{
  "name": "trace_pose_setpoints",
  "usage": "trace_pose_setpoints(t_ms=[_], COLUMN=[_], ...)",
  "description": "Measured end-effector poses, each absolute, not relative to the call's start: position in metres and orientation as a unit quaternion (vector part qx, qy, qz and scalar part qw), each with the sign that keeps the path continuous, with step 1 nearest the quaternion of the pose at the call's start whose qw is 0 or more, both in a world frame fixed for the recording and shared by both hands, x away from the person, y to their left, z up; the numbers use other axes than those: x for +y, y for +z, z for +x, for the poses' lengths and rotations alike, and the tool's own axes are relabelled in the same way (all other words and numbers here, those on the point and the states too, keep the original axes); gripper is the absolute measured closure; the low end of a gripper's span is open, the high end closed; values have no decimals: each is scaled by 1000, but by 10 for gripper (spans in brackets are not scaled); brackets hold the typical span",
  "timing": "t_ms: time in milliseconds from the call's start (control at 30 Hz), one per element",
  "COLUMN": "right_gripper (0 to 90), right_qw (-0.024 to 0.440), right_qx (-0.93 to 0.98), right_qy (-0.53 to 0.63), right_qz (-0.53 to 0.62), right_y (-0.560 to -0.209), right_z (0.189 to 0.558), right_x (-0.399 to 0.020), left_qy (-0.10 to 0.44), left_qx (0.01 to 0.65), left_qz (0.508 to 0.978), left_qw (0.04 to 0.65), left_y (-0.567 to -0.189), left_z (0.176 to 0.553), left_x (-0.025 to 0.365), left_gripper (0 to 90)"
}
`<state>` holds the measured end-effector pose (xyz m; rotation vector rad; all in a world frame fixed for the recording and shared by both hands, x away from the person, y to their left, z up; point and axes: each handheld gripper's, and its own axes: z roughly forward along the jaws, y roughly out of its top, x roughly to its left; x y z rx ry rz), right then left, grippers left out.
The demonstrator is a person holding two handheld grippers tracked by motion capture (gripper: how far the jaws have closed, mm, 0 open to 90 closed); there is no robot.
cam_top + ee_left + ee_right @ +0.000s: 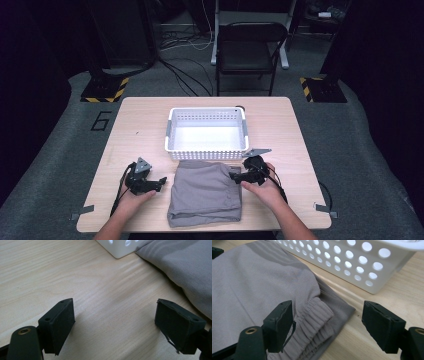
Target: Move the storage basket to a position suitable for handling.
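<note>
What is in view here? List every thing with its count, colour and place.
folded garment: one, grey, near middle of the table, against the basket's near wall
basket: one, white, perforated, table centre
table: one, light wood
chair: one, black, on the floor beyond the table
left tool: one, black, jaws open over bare wood left of the garment
right tool: one, black, jaws open astride the garment's elastic corner
hands: two, each holding a tool, at the near edge

chair (252,47) behind table (140,130) | cables (185,42) on floor (60,150)
</note>
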<state>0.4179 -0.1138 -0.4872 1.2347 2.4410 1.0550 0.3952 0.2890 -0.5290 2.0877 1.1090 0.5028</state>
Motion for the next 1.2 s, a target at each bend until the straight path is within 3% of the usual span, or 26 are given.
trace_pose_setpoints(t_ms=[567, 767, 1067, 1200], right_gripper=[144, 147, 248, 316], right_qw=[80, 96, 115, 86], right_qx=[841, 848, 858, 855], right_qy=[334, 327, 326, 336], right_qz=[417, 406, 380, 385], right_y=[-512, -514, -514, -511], right_z=[439, 437, 431, 431], right_x=[-107, -103, -97, -99], left_qy=[194, 194, 194, 194], left_qx=[426, 425, 425, 425], left_qz=[811, 811, 811, 811], left_qw=[352, 352, 352, 352], left_y=[-529, -529, -529, -529], left_z=[395, 395, 395, 395], left_x=[290, 290, 290, 290], left_gripper=[160, 160, 160, 160])
